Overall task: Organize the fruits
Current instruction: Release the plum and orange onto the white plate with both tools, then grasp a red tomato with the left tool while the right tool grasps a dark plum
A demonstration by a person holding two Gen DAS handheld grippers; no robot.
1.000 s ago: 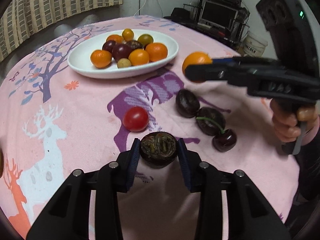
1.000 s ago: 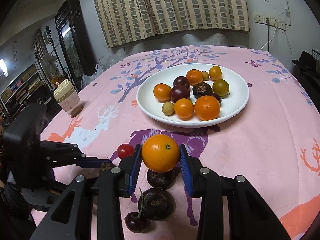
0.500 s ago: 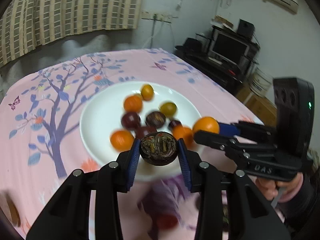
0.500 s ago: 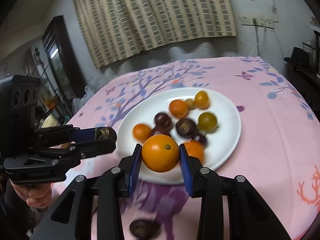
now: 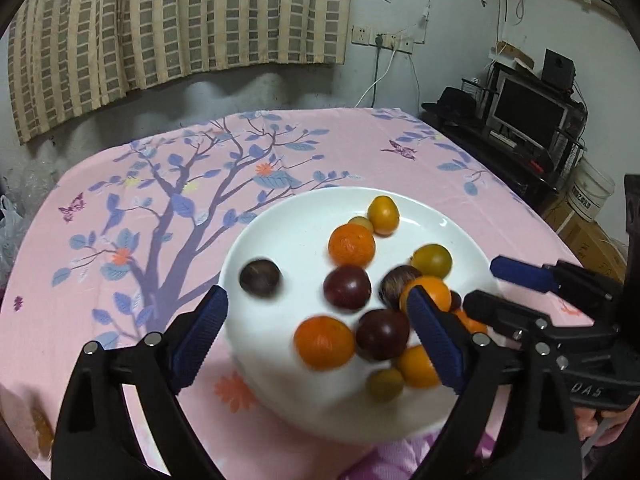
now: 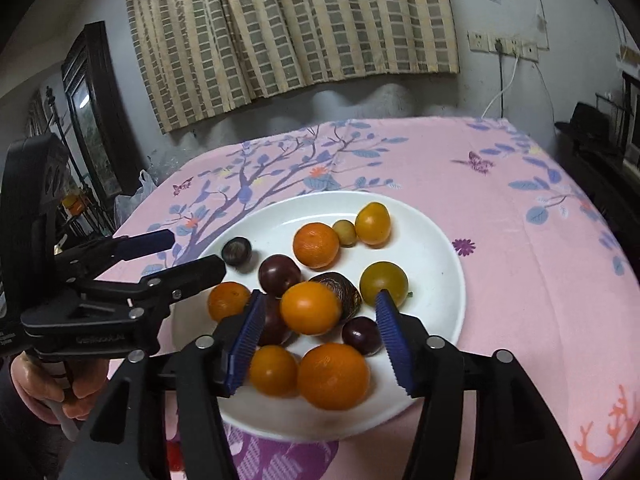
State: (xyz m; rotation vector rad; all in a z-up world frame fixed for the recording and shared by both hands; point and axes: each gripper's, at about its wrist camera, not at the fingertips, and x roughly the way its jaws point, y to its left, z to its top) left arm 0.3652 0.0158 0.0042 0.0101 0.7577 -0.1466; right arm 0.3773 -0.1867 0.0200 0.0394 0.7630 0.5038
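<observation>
A white plate [image 5: 280, 220] [image 6: 440, 240] on the pink tablecloth holds several oranges, plums and small yellow fruits. My left gripper [image 5: 316, 304] [image 6: 192, 252] hangs over the plate's near left side, jaws opening wide with nothing between the pads. A wrinkled dark fruit [image 5: 260, 279] [image 6: 237, 251] lies blurred on the bare left part of the plate, just beyond the left finger. My right gripper [image 6: 320, 300] [image 5: 482, 284] is above the plate's near right part, jaws opening. An orange [image 6: 310, 307] [image 5: 436, 290] sits between them atop other fruit, clear of both pads.
A red cherry tomato [image 6: 174, 456] lies on the cloth below the plate's near edge. A striped curtain [image 5: 180, 20] and a wall stand behind the table. A dark framed cabinet [image 6: 88, 112] stands left and a monitor shelf [image 5: 532, 112] right.
Both grippers moved from the near cloth to over the plate and opened. The dark fruit left the left jaws and landed on the plate. The orange came free of the right pads.
</observation>
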